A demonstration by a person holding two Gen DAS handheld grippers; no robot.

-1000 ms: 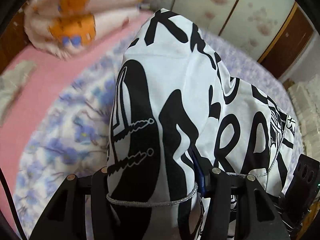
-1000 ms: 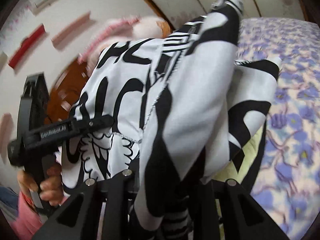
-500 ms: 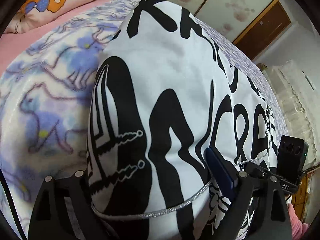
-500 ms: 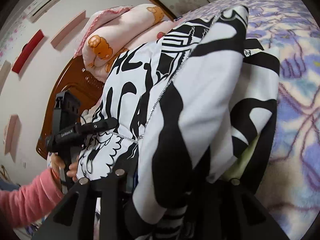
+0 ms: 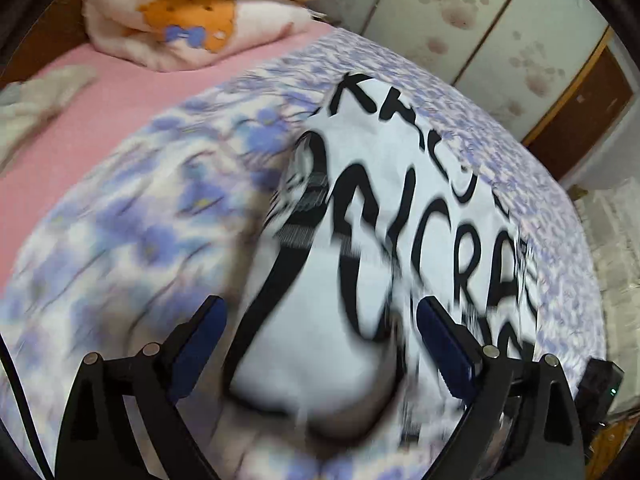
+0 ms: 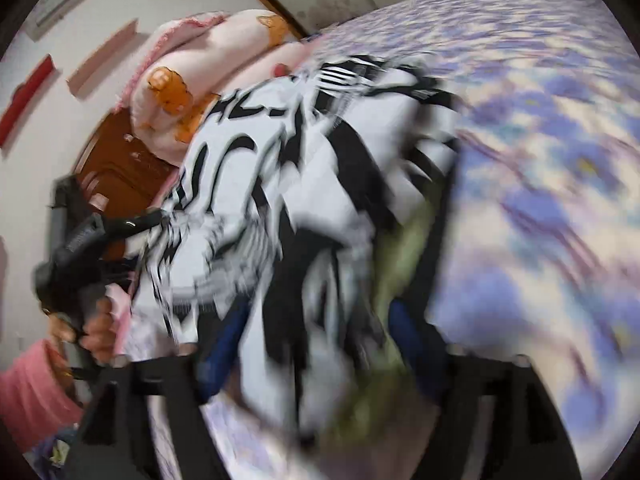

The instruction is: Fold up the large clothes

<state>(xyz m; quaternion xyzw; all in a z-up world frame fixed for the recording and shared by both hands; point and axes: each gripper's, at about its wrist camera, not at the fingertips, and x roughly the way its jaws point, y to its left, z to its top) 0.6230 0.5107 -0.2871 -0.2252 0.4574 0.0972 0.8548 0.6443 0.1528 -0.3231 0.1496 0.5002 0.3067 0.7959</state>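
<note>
With both sets of jaws just opened and gripping nothing, left gripper point(image 5: 320, 336) and right gripper point(image 6: 316, 328) release the folded garment point(image 5: 400, 240) onto the bed point(image 5: 140, 220); straightening may remain.

The left wrist camera sits just behind its own fingers and looks steeply down along them, close over the black-and-white printed garment point(image 5: 400, 248) on the floral blanket point(image 5: 132, 220), towards the folded quilt point(image 5: 200, 12) and wardrobe doors point(image 5: 500, 32). The right wrist camera looks down likewise, nearer still (heavily blurred), facing the wooden headboard point(image 6: 124, 164). Both views share garment, blanket and quilt.
</note>
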